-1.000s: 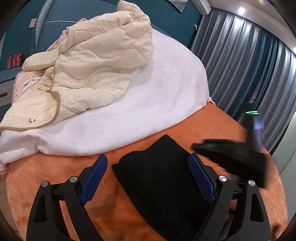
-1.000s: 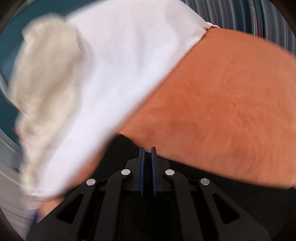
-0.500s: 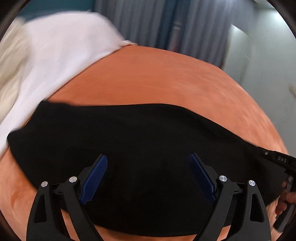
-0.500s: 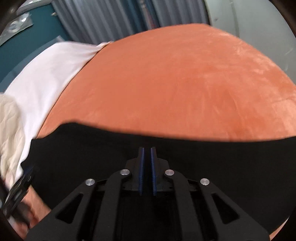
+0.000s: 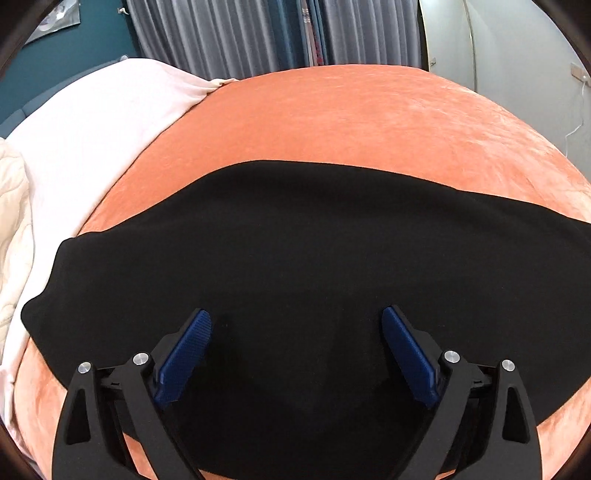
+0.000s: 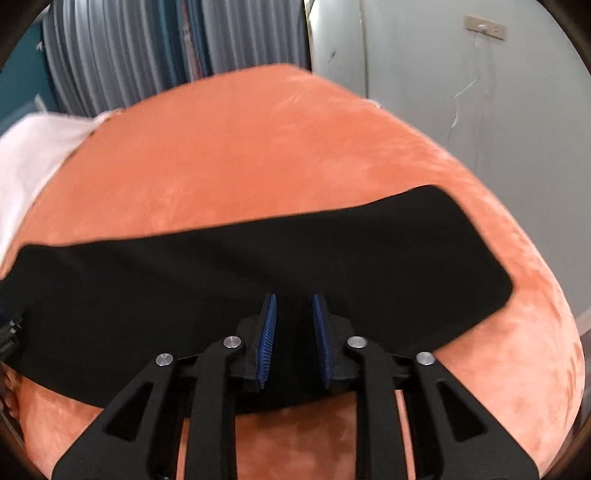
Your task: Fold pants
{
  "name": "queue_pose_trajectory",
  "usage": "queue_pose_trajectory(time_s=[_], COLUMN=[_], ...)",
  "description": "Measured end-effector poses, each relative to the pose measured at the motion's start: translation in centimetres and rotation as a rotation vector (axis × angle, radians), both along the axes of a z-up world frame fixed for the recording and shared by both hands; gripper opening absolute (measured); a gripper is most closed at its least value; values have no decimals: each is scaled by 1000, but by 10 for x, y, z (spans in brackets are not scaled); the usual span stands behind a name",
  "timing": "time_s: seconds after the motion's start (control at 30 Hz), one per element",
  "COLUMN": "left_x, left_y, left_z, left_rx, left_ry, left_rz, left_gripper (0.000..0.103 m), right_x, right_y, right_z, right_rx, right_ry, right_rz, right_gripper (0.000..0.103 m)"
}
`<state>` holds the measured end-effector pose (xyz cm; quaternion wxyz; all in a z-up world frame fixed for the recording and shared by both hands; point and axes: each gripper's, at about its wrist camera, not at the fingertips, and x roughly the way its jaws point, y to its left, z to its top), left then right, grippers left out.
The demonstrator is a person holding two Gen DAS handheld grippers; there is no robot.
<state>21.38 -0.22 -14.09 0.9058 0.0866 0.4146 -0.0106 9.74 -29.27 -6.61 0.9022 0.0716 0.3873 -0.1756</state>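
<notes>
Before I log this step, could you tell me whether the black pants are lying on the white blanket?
No, the black pants lie spread on the orange bedcover, while the white blanket sits off to the left.

Both views sit close above the bed (image 5: 332,110), each looking forward and down along its own tool's fingers toward the grey curtains (image 5: 229,33). The left wrist view takes in the white blanket (image 5: 92,125) at left; the right wrist view faces more toward the pale wall (image 6: 480,110) — both share the black pants (image 5: 314,240) on the orange cover.
</notes>
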Motion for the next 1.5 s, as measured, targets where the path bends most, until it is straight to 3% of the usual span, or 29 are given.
queue_pose_trajectory(time_s=[0.07,0.1,0.13,0.23,0.3,0.43,0.6,0.67,0.7,0.77,0.83,0.87,0.93,0.97,1.03,1.17,1.23,1.37,1.43,1.5], left_x=[0,-1,1,1,1,0,0,0,0,0,0,0,0,0,2,5,6,2,0,-4], left_y=[-1,-2,-3,-10,-12,-13,-13,-12,-12,-12,-11,-11,-10,-8,-4,9,12,5,2,0], left_z=[0,0,1,0,-1,-1,-1,-1,-1,-1,-2,-2,-2,-3,-3,-6,-6,-4,-2,1], left_rx=[9,16,22,49,62,77,87,85,85,85,83,81,88,74,45,-46,-75,-32,-7,11], left_ry=[-2,-3,-5,-13,-17,-23,-27,-27,-27,-26,-26,-25,-25,-19,-8,29,36,13,-3,-28], left_rz=[2,3,4,4,4,6,8,8,9,9,9,10,30,32,34,47,53,58,60,65], left_gripper=[93,93,93,93,93,93,93,93,93,93,94,94,98,98,98,98,98,98,98,98], right_x=[1,-7,-13,-24,-29,-38,-50,-44,-46,-61,-77,-81,-96,-102,-113,-110,-106,-97,-86,-76], right_y=[-5,-14,-24,-33,-42,-59,-54,-64,-72,-85,-93,-97,-109,-115,-125,-135,-134,-107,-104,-104], right_z=[-12,-19,-18,-18,-19,-15,8,2,-2,8,19,20,19,20,20,12,11,29,27,18], right_rx=[-41,-15,53,74,133,153,77,21,41,105,47,28,64,101,161,177,178,-42,-115,-124], right_ry=[52,61,19,-26,-47,-67,-98,-21,-3,-75,-96,-91,-102,-123,-168,-127,-112,-134,-80,-20], right_rz=[-27,-38,-44,-119,-129,-161,-230,-276,-285,-315,-367,-394,-433,-440,-444,-452,-450,-422,-429,-413], right_gripper=[21,21,21,21,20,20,21,22,21,21,22,24,59,62,61,63,69,69,71,78])
